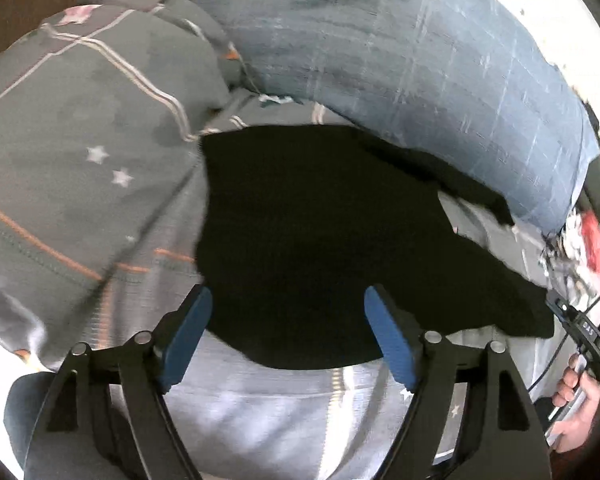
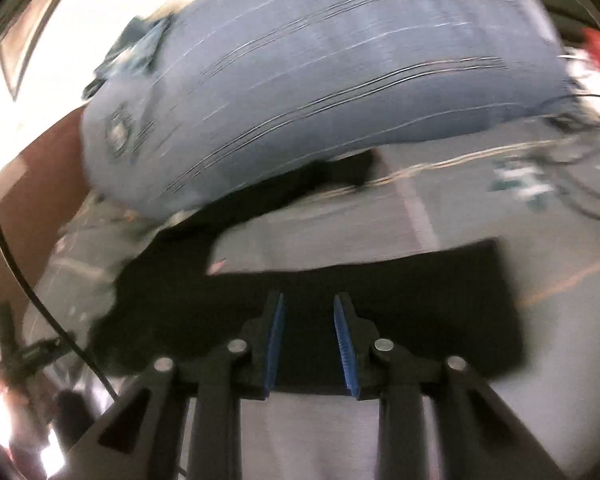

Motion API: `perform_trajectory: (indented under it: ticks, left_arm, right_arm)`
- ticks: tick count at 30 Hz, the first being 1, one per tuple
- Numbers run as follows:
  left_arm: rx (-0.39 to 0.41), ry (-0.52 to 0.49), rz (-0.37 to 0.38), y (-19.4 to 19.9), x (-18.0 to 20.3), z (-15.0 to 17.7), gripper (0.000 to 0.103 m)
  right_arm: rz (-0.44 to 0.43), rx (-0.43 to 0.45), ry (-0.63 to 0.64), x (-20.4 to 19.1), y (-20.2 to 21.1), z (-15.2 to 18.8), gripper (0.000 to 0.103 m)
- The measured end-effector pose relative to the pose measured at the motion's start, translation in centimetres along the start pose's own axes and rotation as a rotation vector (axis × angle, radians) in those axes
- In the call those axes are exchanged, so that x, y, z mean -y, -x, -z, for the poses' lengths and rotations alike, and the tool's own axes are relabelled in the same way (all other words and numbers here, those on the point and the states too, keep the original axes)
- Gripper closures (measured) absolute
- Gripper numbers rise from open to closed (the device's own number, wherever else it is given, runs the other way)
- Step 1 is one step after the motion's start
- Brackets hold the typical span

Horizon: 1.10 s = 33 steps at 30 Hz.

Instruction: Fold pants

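pants (image 1: 320, 240): plain black
pillow (image 1: 420, 60): blue, pale grid lines
bedsheet (image 1: 80, 140): grey, white stars, orange stripes
pads (image 1: 188, 336): blue

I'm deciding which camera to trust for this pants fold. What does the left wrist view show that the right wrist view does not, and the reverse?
Only the left wrist view shows the grey star-patterned pillow, a hand at the right edge, and the left gripper, open over the cloth.

Only the right wrist view shows the right gripper, jaws narrowly apart with nothing pinched, and a thin black cable at the left.

Both show the black pants lying on the grey bedsheet, with the blue striped pillow behind.
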<state>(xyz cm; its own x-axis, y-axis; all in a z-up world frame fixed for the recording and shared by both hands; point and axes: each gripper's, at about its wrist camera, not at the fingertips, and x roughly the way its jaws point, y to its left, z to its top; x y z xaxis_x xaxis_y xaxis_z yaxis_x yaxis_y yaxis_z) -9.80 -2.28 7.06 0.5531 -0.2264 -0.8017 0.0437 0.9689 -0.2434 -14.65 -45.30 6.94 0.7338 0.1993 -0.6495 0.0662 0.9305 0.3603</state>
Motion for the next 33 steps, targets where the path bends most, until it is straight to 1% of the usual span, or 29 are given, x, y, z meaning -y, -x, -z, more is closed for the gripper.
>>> perform_trajectory:
  ticks: [3, 4, 6, 7, 9, 10, 12, 15, 18, 21, 24, 26, 27, 30, 32, 33]
  left_arm:
    - [-0.024, -0.012, 0.005, -2.1, 1.1, 0.6, 0.024]
    - [-0.035, -0.013, -0.004, -2.7, 1.4, 0.9, 0.024]
    - [-0.050, -0.038, -0.052, -4.1, 1.7, 1.4, 0.024]
    - [-0.045, -0.050, -0.061, -4.2, 1.8, 1.5, 0.024]
    - [-0.043, -0.073, -0.082, -4.4, 2.3, 1.3, 0.024]
    - [-0.046, -0.073, -0.083, -4.4, 2.3, 1.1, 0.024]
    - [-0.041, -0.064, -0.072, -3.9, 2.2, 0.6, 0.024]
    - [-0.015, -0.067, -0.067, -3.2, 2.1, -0.3, 0.024]
    - [0.007, -0.089, -0.081, -2.8, 2.4, -1.2, 0.024]
    - [0.012, -0.104, -0.086, -3.2, 2.5, -2.3, 0.024]
    - [0.028, -0.124, -0.063, -3.7, 2.2, -4.2, 0.024]
    - [0.032, -0.129, -0.038, -4.2, 1.9, -5.4, 0.023]
    - [0.020, -0.132, -0.024, -4.8, 1.6, -6.3, 0.023]
    - [-0.017, -0.146, 0.035, -7.0, 1.0, -9.0, 0.023]
    - [-0.043, -0.175, 0.054, -8.4, 0.9, -10.4, 0.022]
    - [-0.050, -0.188, 0.052, -9.0, 0.8, -10.9, 0.022]
  right_arm:
    - [-0.011, -0.070, 0.045, -1.6, -3.0, 1.3, 0.076]
    - [-0.008, -0.111, 0.044, -1.8, -4.3, 1.7, 0.075]
    - [-0.003, -0.143, 0.039, -1.8, -5.6, 2.3, 0.075]
    - [-0.001, -0.120, 0.049, -1.9, -5.4, 2.4, 0.075]
    - [-0.008, -0.131, 0.043, -2.0, -5.2, 2.1, 0.073]
    - [-0.012, -0.125, 0.040, -1.9, -5.0, 2.0, 0.071]
    - [-0.006, -0.106, 0.049, -2.1, -4.6, 1.5, 0.064]
    - [-0.006, -0.075, 0.073, -2.7, -3.9, 0.5, 0.062]
    - [-0.022, -0.059, 0.083, -3.2, -4.4, -0.7, 0.057]
    - [-0.017, -0.060, 0.109, -4.4, -5.6, -1.8, 0.055]
    - [-0.037, -0.057, 0.155, -5.8, -6.9, -2.8, 0.054]
    - [-0.060, -0.055, 0.201, -7.2, -8.0, -3.7, 0.048]
    - [-0.067, -0.052, 0.221, -7.9, -8.6, -4.1, 0.044]
    - [-0.100, -0.050, 0.306, -10.4, -10.8, -5.6, 0.044]
    - [-0.122, -0.059, 0.361, -11.9, -12.6, -6.7, 0.044]
    - [-0.132, -0.065, 0.387, -12.5, -13.4, -7.1, 0.044]
